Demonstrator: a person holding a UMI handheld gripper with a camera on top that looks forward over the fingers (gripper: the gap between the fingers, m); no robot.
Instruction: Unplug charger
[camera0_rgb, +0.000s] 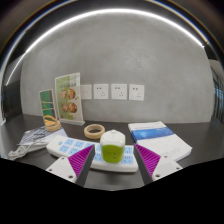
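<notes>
Gripper (110, 156) fingers spread apart — open, gripping nothing. Purple pads (77, 153) face inward on each finger, one either side of the charger.

Charger (112, 148): white block with a green translucent lower part, standing upright on a white power strip (100, 159) that lies flat on the dark table (120, 128). It sits between the two fingers, with a gap visible on both sides, so neither pad touches it. Charger not yet pulled out, as far as can be seen — plug prongs hidden.

Everything else relative to the charger:
- Roll of tape (94, 131) just behind it, a bit left, flat on the table.
- Blue-and-white box (160, 140) to the right, lying flat, partly behind the right finger.
- Clear plastic bag (27, 145) well to the left, crumpled, with a cable or similar inside — cannot tell exactly.
- Small wicker basket (51, 123) behind and to the left, near the wall.
- Picture card (69, 97) leaning upright against the wall behind the basket, a smaller green card (46, 103) beside it.
- Three wall sockets (118, 92) in a row on the grey wall, straight behind the charger and above it, well apart from it.
</notes>
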